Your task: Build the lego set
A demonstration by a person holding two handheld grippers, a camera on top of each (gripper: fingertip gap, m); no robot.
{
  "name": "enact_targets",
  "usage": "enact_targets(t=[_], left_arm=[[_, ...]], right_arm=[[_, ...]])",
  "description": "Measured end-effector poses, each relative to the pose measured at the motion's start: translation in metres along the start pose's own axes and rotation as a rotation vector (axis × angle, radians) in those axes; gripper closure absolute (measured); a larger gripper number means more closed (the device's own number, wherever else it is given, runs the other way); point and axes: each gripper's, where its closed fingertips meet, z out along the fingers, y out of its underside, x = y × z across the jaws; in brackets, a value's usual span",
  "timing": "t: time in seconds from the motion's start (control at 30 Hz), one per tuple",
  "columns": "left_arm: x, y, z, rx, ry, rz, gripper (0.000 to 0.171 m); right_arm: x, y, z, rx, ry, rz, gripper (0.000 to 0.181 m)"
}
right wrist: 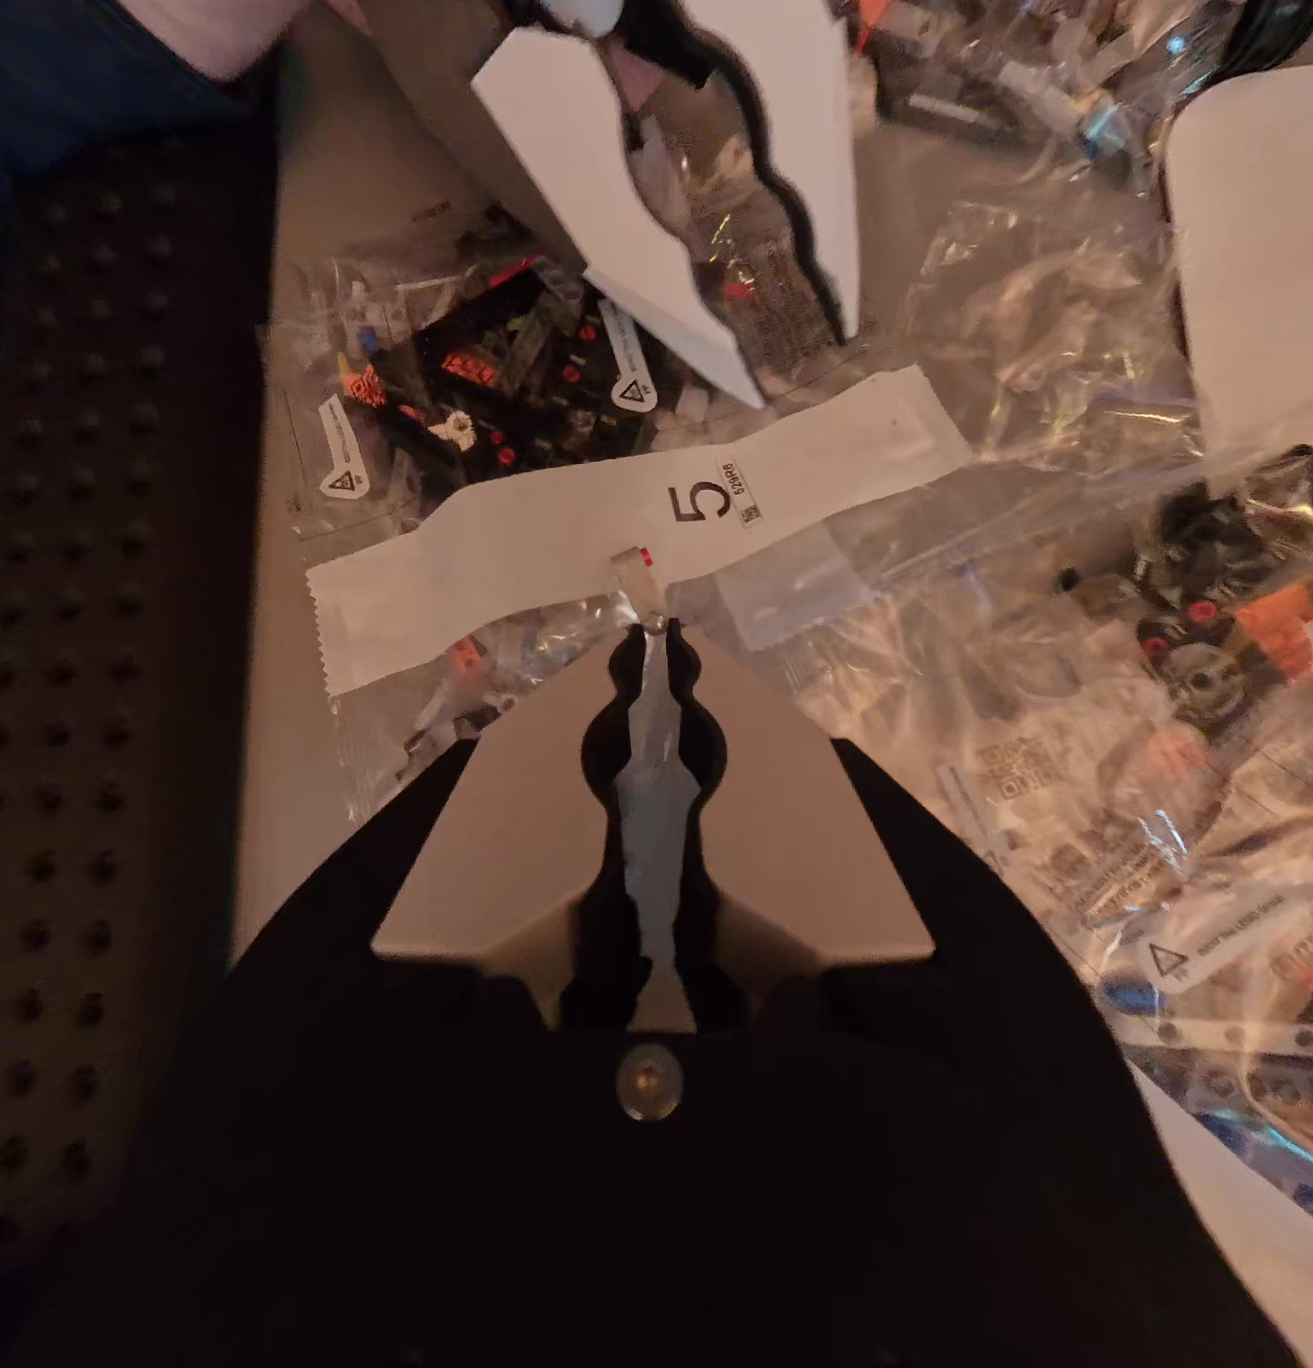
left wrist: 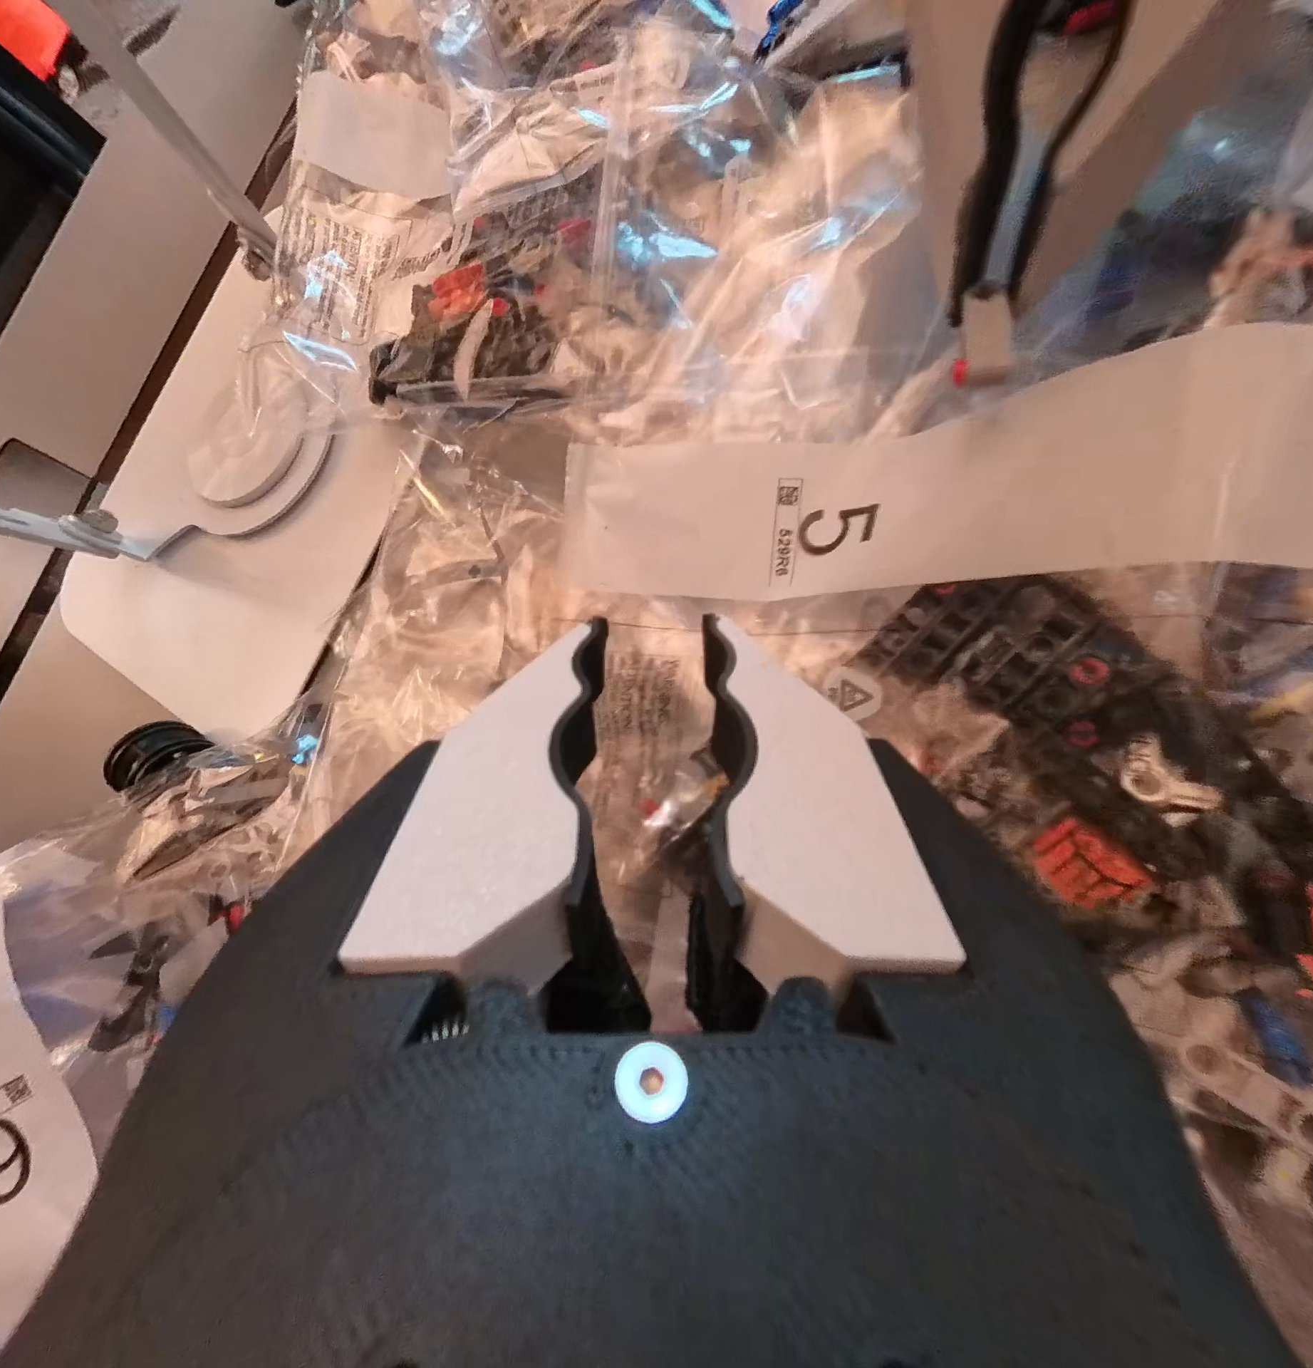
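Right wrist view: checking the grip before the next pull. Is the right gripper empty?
No: the right gripper is shut on a small grey piece over the bag's white strip.

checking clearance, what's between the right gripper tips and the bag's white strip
A small grey piece with a red end, pinched in the right gripper, overlaps the white strip; right wrist view.

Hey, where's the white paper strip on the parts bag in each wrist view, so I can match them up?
Left wrist view: the white strip crosses the right half, just beyond the left gripper.
Right wrist view: it runs across the middle, just ahead of the right gripper.
Shared landmark: the small grey piece with a red dot, held by the right gripper.
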Motion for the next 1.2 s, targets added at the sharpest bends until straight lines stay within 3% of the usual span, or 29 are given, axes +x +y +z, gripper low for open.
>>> enact_targets(t=[0.2,0.3,0.43,0.63,1.2], left_arm=[[0.036,-0.036,-0.012,0.174,0.184,-0.002,0.133],[0.053,-0.028,-0.003,0.105,0.232,0.056,0.126],[0.059,-0.026,0.003,0.077,0.249,0.066,0.137],[0.07,-0.025,0.006,0.061,0.281,0.096,0.17],[0.03,-0.012,0.004,0.017,0.103,0.084,0.171]], right_arm=[[0.017,0.002,-0.021,0.062,0.04,0.066,0.178],[0.02,0.006,-0.022,0.051,0.048,0.076,0.178],[0.018,0.009,-0.017,0.027,0.045,0.067,0.178],[0.022,0.009,-0.022,0.041,0.058,0.08,0.178],[0.031,0.014,-0.032,0.041,0.097,0.098,0.178]])
